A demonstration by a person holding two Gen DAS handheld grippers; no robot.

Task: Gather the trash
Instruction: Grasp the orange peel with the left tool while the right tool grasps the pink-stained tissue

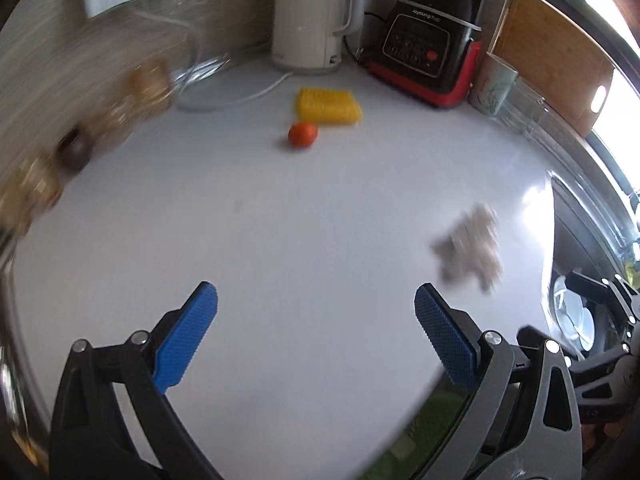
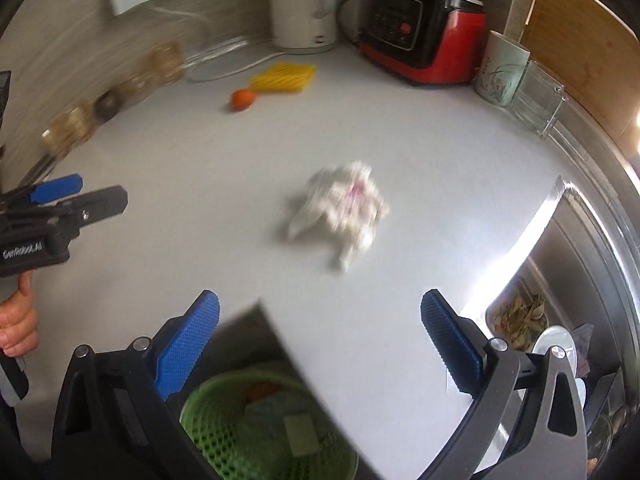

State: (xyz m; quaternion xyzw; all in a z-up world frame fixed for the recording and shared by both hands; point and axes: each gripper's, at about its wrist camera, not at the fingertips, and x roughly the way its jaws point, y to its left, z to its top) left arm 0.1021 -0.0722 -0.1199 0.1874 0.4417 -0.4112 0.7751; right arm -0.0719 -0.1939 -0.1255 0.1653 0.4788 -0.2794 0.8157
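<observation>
A crumpled white tissue (image 2: 340, 210) with a pink stain lies on the white counter (image 2: 440, 160), ahead of my right gripper (image 2: 320, 332), which is open and empty. The tissue shows blurred in the left wrist view (image 1: 470, 250), right of my left gripper (image 1: 316, 332), also open and empty. A small orange fruit (image 1: 303, 134) and a yellow sponge (image 1: 328, 105) lie further back; both show in the right wrist view (image 2: 242, 99) (image 2: 284, 77). A green waste basket (image 2: 256, 428) with scraps in it stands below the counter edge, under my right gripper. The left gripper shows at the left (image 2: 56, 196).
A white kettle (image 1: 310, 16), a red-and-black blender (image 1: 430, 40), a mug (image 1: 494, 86) and a clear container (image 2: 538, 98) stand along the back. Jars (image 1: 120, 108) line the left wall. A wooden board (image 1: 552, 60) leans at the right. A steel sink (image 2: 560, 300) holds scraps and a dish.
</observation>
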